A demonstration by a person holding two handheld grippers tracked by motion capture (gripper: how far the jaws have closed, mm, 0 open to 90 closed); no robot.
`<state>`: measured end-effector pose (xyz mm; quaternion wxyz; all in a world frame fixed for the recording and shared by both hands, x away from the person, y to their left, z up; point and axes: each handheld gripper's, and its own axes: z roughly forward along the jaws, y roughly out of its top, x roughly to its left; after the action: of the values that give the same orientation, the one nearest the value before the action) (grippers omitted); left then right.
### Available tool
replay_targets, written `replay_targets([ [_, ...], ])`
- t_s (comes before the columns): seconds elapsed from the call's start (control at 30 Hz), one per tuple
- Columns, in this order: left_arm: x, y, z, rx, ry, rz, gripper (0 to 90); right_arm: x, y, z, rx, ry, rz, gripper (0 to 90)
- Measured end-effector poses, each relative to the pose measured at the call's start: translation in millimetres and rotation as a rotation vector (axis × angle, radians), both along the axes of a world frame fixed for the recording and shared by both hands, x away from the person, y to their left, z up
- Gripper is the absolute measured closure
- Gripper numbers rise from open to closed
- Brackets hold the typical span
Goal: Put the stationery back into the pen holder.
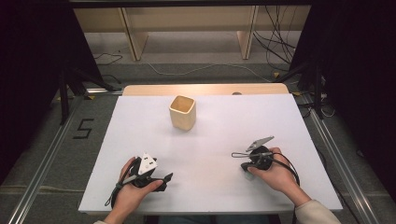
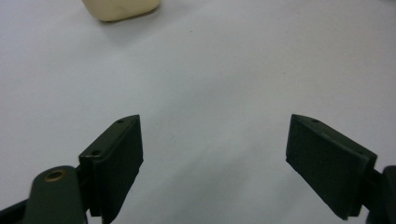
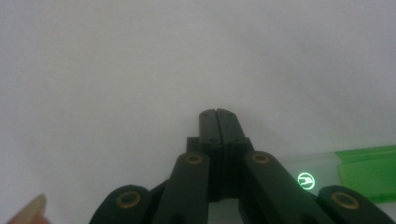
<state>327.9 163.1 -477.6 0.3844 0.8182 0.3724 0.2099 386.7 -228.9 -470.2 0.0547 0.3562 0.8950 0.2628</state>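
A cream square cup point(image 1: 182, 112) stands upright on the white table point(image 1: 210, 126), toward the back middle; its base shows at the top left of the left gripper view point(image 2: 121, 8). My left gripper point(image 1: 166, 182) rests low near the front left. Its jaws are wide open over bare table point(image 2: 215, 123) with nothing between them. At the front right my right gripper point(image 1: 246, 164) is held low, and its jaws point(image 3: 217, 112) are shut flat together on nothing. A pale tube with a green end point(image 3: 369, 170) lies on the table just beside them.
The white table top ends in a wooden strip point(image 1: 205, 88) at the back. Beyond it are wooden shelf legs and loose cables on the floor point(image 1: 275, 51). Metal rails point(image 1: 42, 172) run along both sides of the table. A fingertip point(image 3: 28, 210) edges into the right gripper view.
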Motion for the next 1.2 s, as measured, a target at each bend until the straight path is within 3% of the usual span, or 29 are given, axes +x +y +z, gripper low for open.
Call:
replay_targets([
  [0.7,-0.6,0.8,-0.2,-0.002,0.002,0.005,18.9,-16.3,-25.3,3.9,-0.025,0.047,-0.021,90.0],
  [1.2,-0.4,0.7,-0.2,-0.001,0.003,0.006,18.9,-24.8,-46.5,5.9,-0.045,0.046,-0.056,90.0],
])
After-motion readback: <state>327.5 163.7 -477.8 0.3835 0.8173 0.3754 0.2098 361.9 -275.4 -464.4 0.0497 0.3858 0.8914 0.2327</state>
